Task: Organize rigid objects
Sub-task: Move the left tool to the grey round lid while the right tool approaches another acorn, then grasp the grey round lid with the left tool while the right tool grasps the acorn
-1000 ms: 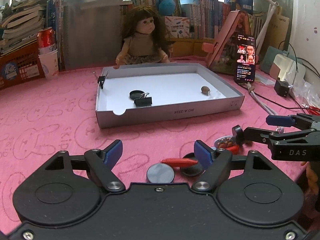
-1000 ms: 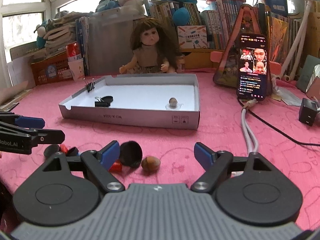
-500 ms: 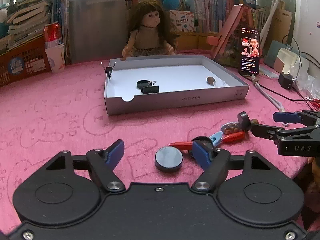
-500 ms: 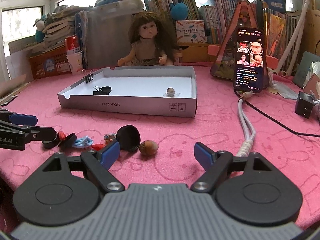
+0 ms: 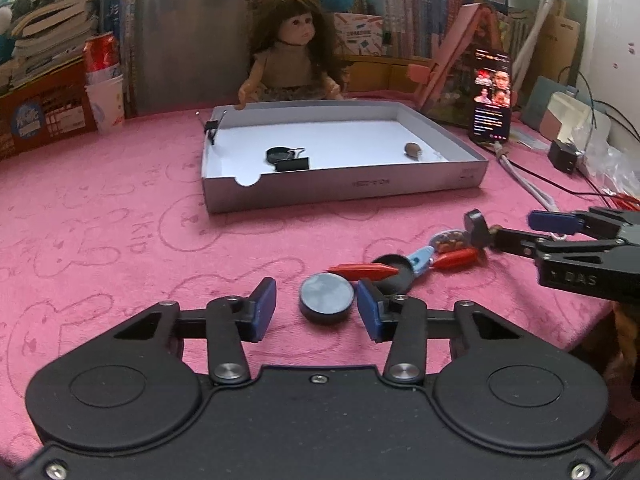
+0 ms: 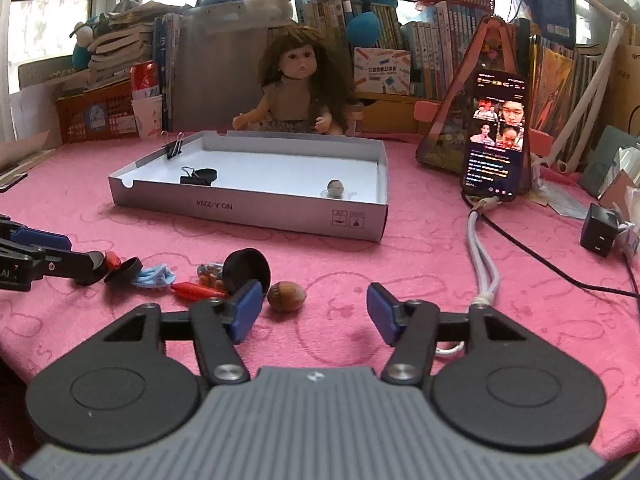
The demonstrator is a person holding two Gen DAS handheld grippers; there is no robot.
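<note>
A dark round disc [image 5: 327, 298] lies flat on the pink cloth between the blue pads of my left gripper [image 5: 316, 310]. Its jaws are closing; the right pad is almost at the disc, the left pad still stands apart. A brown hazelnut [image 6: 286, 297] lies between the fingertips of my right gripper [image 6: 314, 314], close to the left pad and untouched; these jaws are closing too. A black cap [image 6: 246, 270] leans just beyond that pad. Red pieces [image 5: 364, 269], a blue clip [image 5: 420, 258] and another black cap [image 5: 394, 270] lie between the two grippers.
The white box [image 5: 344, 190] farther back holds a black binder clip [image 5: 293, 164], a cap and a nut [image 5: 412, 148]. Behind it sits a doll [image 5: 294, 60]. A phone [image 6: 494, 136] stands at the right with a cable [image 6: 482, 256] and a charger [image 6: 600, 234].
Both grippers' jaws have narrowed. The disc now shows fully between the left fingertips instead of half hidden under the gripper body. The hazelnut sits nearer the right gripper's left pad.
</note>
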